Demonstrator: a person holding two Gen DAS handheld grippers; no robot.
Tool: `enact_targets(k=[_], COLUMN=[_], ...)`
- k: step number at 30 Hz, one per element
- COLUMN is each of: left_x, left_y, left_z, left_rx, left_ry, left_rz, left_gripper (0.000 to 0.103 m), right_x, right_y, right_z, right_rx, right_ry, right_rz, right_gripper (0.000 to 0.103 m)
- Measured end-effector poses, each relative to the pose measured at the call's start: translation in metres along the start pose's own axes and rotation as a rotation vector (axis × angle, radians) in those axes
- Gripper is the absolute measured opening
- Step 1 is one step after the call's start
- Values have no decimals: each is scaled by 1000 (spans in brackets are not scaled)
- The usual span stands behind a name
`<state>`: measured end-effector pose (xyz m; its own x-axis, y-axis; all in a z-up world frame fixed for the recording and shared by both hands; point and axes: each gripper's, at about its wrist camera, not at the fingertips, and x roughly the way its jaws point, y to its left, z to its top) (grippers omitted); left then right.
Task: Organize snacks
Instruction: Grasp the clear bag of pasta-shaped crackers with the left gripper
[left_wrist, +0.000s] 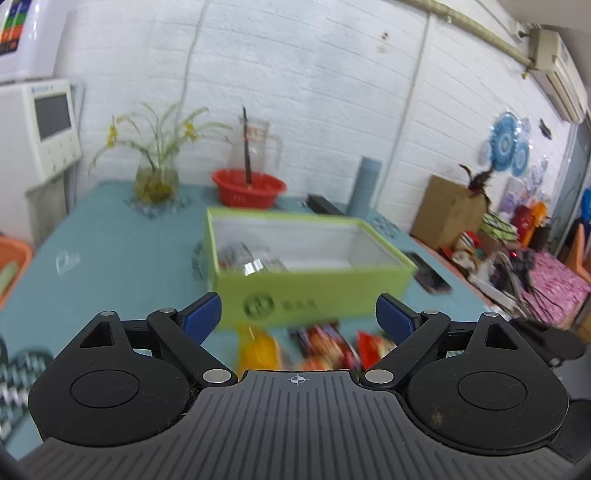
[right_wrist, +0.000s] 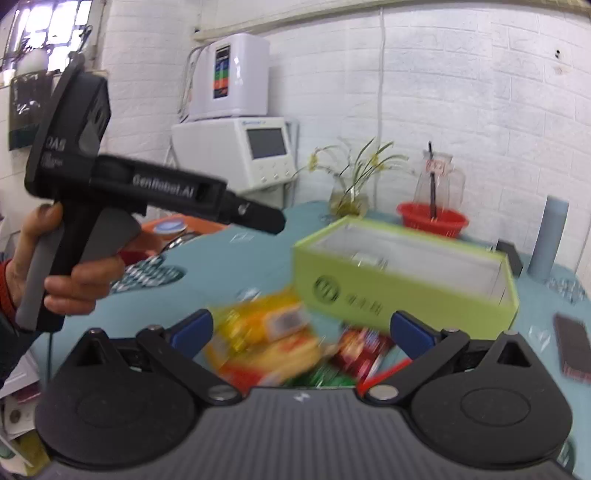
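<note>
lying seemingly below right gripper (right_wrist: 301, 332): snacks (right_wrist: 273, 339)

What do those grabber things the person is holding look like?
Each gripper is black with ribbed grey plastic, round pivot discs, silver screws and blue pads on the jaws. The left gripper has a pistol-style grey handle and white lettering. The hand holding it wears a red sleeve.

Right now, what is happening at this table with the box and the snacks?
A person holds a two-finger gripper in each hand over a teal table. Both the left gripper and the right gripper are open and hold nothing. Snack packets lie loose in front of an open green box, which already holds a few items.
</note>
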<state>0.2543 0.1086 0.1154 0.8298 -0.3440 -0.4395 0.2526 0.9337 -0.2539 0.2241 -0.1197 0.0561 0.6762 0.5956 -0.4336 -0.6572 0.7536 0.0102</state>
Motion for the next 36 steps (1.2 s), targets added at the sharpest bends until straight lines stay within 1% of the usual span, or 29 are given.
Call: enact_targets(k=[3,6,8,9,12,13,15,16,17,19,20,22,24,26,28,31,32,34,36], left_x=[-20,-29,-34,-35,-34,-29,-21,-19,-17,-11,-9,-1,-2,-11,-16,-17,-16,-13,-13], left_y=[-13,-23,-26,-26,-23,-18,-10,-7,-6,-2,1,7,12,11,5,-4,-6,-6,-2], left_z=[-43,-81,-97,-102,-114,-117,-119,-119,-118,-114,-112,-107,-103,-104,-107,-113,-114,-116,-117], left_rx=[-47,-124,-174,-191,-232,-251,-287,-292,-280,-224,-205,-192,-220,-256,-275,-279,-274,-275,-288], left_ry=[93,210,258,264,278,293,303,303,294,270,262,260,271,269,279,292,295,304,303], left_rz=[-69,-106,-143,-151,-106,-94,-113,-98,-79,-1,26,57,42,-23,-66,-89,-94,-80,-80], left_gripper=[80,77,75,75,76,76,75,73,72,72,73,73,73,74,74,74,74,74,74], right_x=[-11,-10,-6,-5,-2,-1,-2,-4,-5,-6,-5,-4,-6,-12,-11,4,9,7,3], right_y=[19,28,31,31,31,32,36,37,38,39,40,41,42,42,41,40,41,48,58], right_z=[-38,-60,-67,-70,-76,-78,-80,-82,-82,-82,-82,-79,-75,-73,-71,-73,-76,-78,-78], right_rx=[24,21,-5,-5,4,1,-5,4,19,47,53,64,81,96,104,101,106,103,93], right_ry=[50,83,98,107,122,126,125,120,116,107,106,106,107,84,79,133,156,154,153], right_rz=[24,-19,-36,-31,-17,-18,-30,-32,-29,-26,-27,-32,-36,-20,-24,-55,-52,-36,18], right_gripper=[102,102,102,102,102,102,102,102,102,102,102,102,102,102,102,102,102,102,102])
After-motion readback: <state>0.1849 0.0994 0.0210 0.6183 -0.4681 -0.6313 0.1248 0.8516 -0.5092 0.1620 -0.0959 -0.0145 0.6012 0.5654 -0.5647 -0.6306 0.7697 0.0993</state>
